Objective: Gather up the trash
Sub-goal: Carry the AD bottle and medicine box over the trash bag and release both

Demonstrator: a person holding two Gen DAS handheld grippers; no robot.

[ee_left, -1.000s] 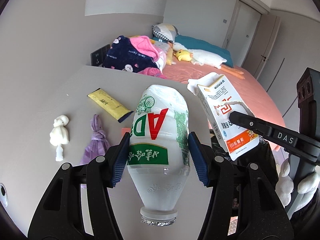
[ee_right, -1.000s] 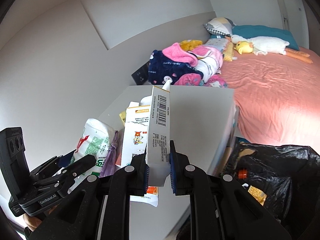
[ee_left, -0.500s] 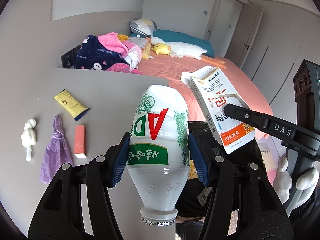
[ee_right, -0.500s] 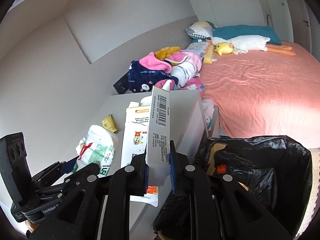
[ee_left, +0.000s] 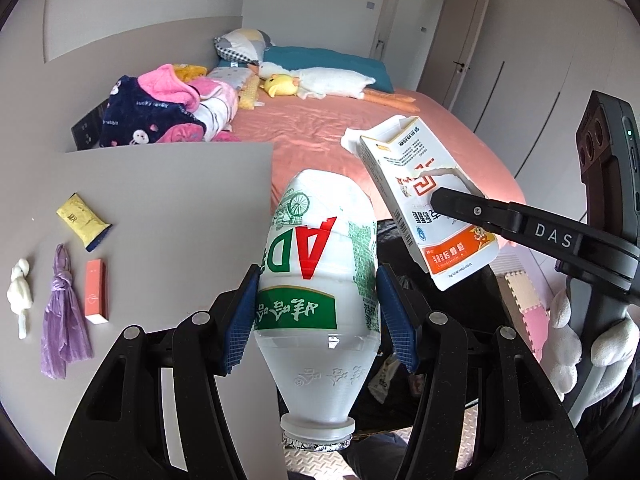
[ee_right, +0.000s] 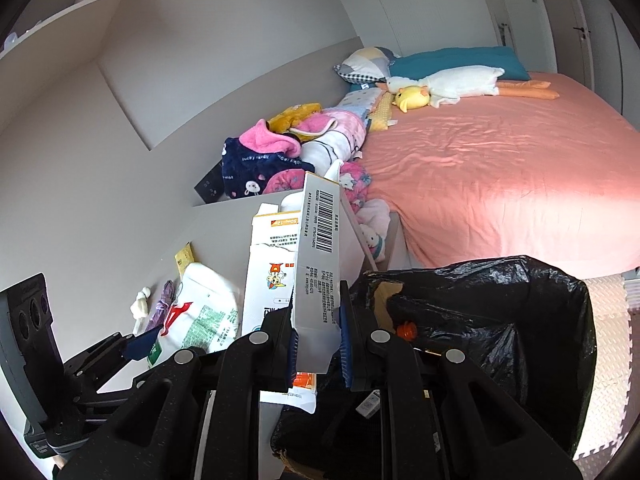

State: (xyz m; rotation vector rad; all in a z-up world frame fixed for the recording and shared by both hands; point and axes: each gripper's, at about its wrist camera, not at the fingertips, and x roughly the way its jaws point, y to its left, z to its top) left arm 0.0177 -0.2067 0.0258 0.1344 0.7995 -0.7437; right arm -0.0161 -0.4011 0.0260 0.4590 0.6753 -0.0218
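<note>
My left gripper (ee_left: pixel 318 316) is shut on a white plastic drink bottle (ee_left: pixel 318 280) with a green label, held upside down, its foil-rimmed mouth toward the camera. It hangs over the right edge of the grey table (ee_left: pixel 172 208). My right gripper (ee_right: pixel 318 344) is shut on a torn white and orange carton (ee_right: pixel 316 248), which also shows in the left wrist view (ee_left: pixel 424 208). A bin lined with a black trash bag (ee_right: pixel 492 320) stands open just right of the carton. The bottle (ee_right: pixel 200 312) and the left gripper appear low at left in the right wrist view.
On the table lie a yellow sachet (ee_left: pixel 82 216), a knotted purple bag (ee_left: pixel 64 308), a small orange box (ee_left: pixel 96 294) and a white crumpled tissue (ee_left: pixel 19 294). A bed with a pink sheet (ee_right: pixel 500 168), clothes and a plush toy lies beyond. Foam floor mats (ee_left: pixel 524 304) sit at right.
Both grippers have moved rightward off the table toward the black bag, still holding the bottle and the carton. The bag's opening now fills more of the right wrist view.
</note>
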